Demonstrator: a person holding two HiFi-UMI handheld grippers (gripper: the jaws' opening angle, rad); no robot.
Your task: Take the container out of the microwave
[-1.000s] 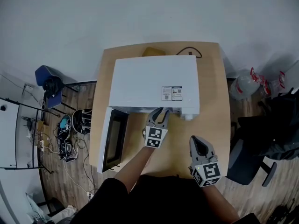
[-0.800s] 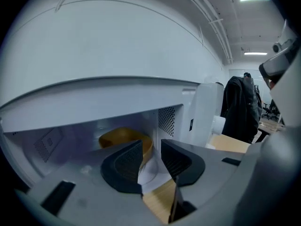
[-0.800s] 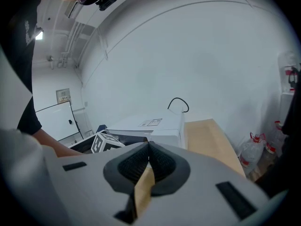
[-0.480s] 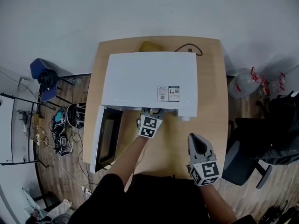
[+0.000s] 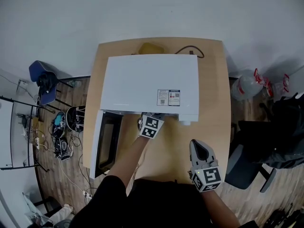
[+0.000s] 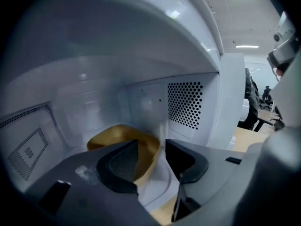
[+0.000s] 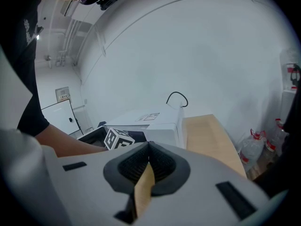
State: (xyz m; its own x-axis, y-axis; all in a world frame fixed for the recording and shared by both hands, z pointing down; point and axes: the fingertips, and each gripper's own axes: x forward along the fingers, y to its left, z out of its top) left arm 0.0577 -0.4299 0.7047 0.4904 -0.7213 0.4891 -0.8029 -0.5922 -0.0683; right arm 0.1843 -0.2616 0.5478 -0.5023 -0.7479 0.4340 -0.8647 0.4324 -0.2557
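Observation:
The white microwave (image 5: 149, 87) stands on the wooden table (image 5: 211, 80) with its door (image 5: 105, 144) swung open to the left. Inside sits a yellow-brown container (image 6: 123, 142) on the cavity floor. My left gripper (image 6: 151, 160) reaches into the cavity, and its jaws are opening. The container's near right rim lies between the pads (image 6: 117, 166), which do not press on it. In the head view only its marker cube (image 5: 151, 126) shows at the microwave's mouth. My right gripper (image 5: 197, 146) hovers over the table's front right, its jaws shut with nothing held (image 7: 149, 153).
Behind the microwave lie a yellow object (image 5: 151, 47) and a black cable (image 5: 190, 50). On the floor are water bottles (image 5: 247, 85) at the right, a blue chair (image 5: 45, 80) and tangled cables (image 5: 64, 141) at the left. A dark chair (image 5: 278, 132) stands right of the table.
My left gripper has gone forward and down into the microwave's mouth, so its jaws are now hidden under the top in the head view. The right gripper has hardly shifted.

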